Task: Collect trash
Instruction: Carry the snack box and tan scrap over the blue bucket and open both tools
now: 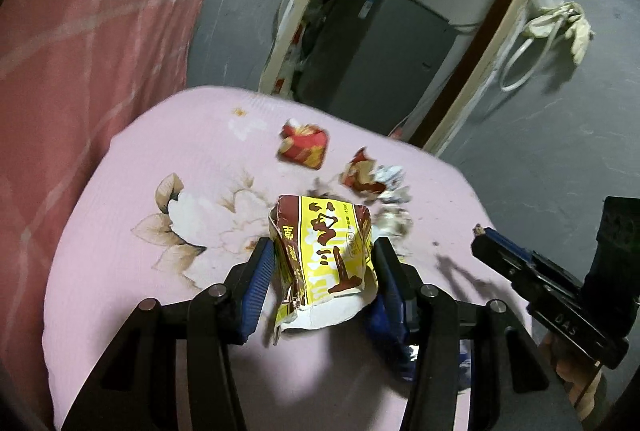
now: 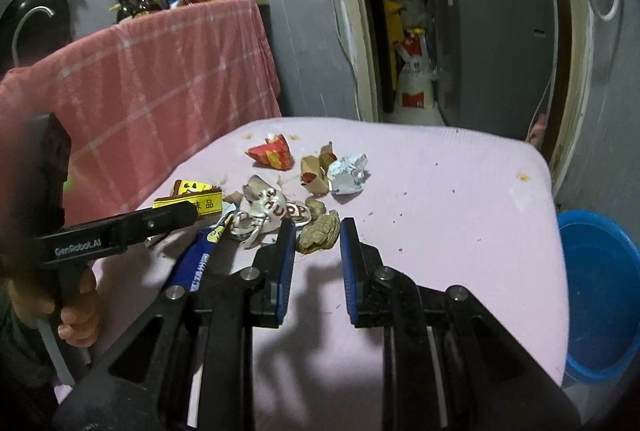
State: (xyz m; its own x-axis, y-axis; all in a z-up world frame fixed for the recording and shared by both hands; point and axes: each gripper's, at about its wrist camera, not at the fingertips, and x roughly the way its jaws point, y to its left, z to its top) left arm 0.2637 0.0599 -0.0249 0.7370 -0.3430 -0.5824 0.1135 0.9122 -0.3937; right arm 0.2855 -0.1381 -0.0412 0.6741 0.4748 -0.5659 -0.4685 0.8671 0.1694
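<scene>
Several scraps of litter lie on the pink floral-cloth surface [image 2: 460, 191]: a red-and-yellow crumpled wrapper [image 2: 272, 153], a silver foil wad [image 2: 347, 175] and a tan crumpled paper lump [image 2: 320, 236]. Beside it stand a red checked cloth [image 2: 160, 79], a blue plastic tub [image 2: 600, 295] and a grey doorway. Left tool [image 1: 324, 251] is half open, clamped on the yellow-and-brown torn snack packet [image 1: 320, 259]. Right tool [image 2: 318, 231] stands narrow and empty, the paper lump just ahead of its tips.
</scene>
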